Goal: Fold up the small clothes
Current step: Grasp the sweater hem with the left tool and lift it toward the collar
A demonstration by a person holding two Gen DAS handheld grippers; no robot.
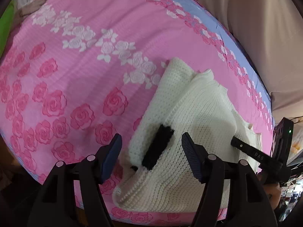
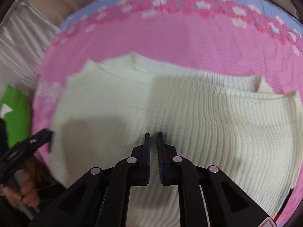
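Observation:
A cream knitted sweater (image 1: pixel 200 113) lies folded over on a pink rose-print bedsheet (image 1: pixel 79 60), a black knitted patch (image 1: pixel 159 147) showing on its near fold. My left gripper (image 1: pixel 151 135) hangs open just above that patch, one finger on each side, pads not pressing on the knit. In the right wrist view the sweater (image 2: pixel 198 113) fills the middle. My right gripper (image 2: pixel 153 134) is shut over it, with nothing seen between its fingers. The right gripper (image 1: pixel 246 149) also reaches in over the sweater's right edge in the left wrist view.
The sheet's blue border (image 1: pixel 223 32) runs along the far edge beside beige fabric (image 1: pixel 255 28). A green object (image 2: pixel 17 113) lies at the sheet's left side. A hand (image 2: pixel 28 191) holds the left gripper's handle at the lower left. The bed's near edge is close below the sweater.

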